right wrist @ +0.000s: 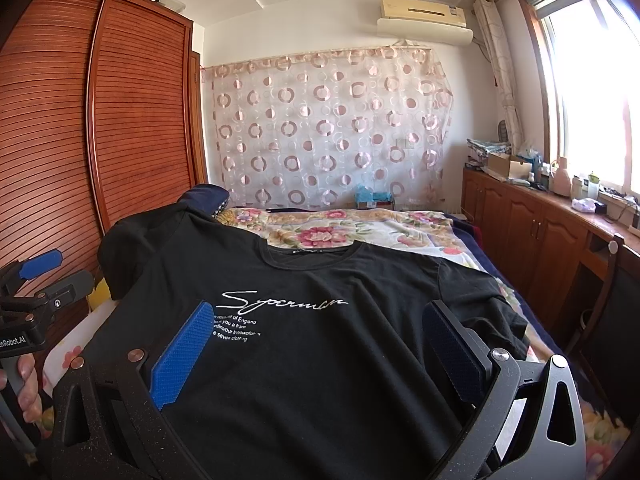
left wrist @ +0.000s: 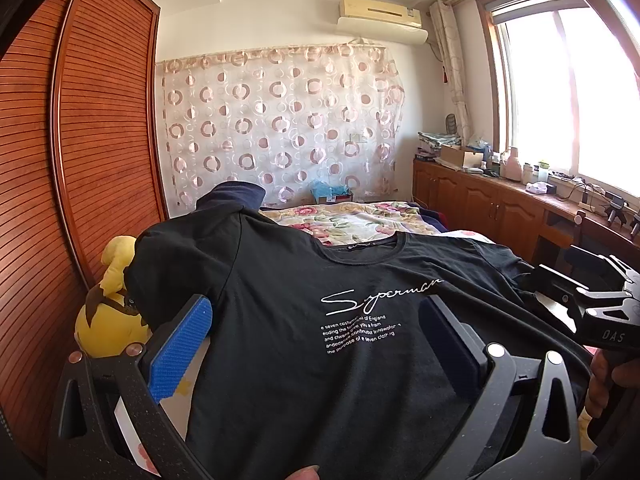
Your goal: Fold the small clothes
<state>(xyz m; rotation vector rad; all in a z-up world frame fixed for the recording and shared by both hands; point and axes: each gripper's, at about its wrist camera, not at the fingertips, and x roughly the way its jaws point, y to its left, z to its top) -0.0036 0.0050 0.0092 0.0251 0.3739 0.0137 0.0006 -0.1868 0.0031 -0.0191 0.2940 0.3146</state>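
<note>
**A sunlit bedroom with wooden fittings**

A tall wardrobe (left wrist: 100,120) with slatted reddish-brown doors fills the left side. On the far white wall hangs a sheer curtain (left wrist: 280,128) patterned with pink rings, and above it sits a cream air conditioner (left wrist: 380,12). The ceiling is white, stepped, with small recessed lights. At the right a wide window (left wrist: 568,92) in a wooden frame lets in strong daylight. Beneath it runs a row of low wooden cabinets (left wrist: 480,204), their top cluttered with boxes and bottles. A floral bedspread (right wrist: 360,228) covers the bed.
</note>
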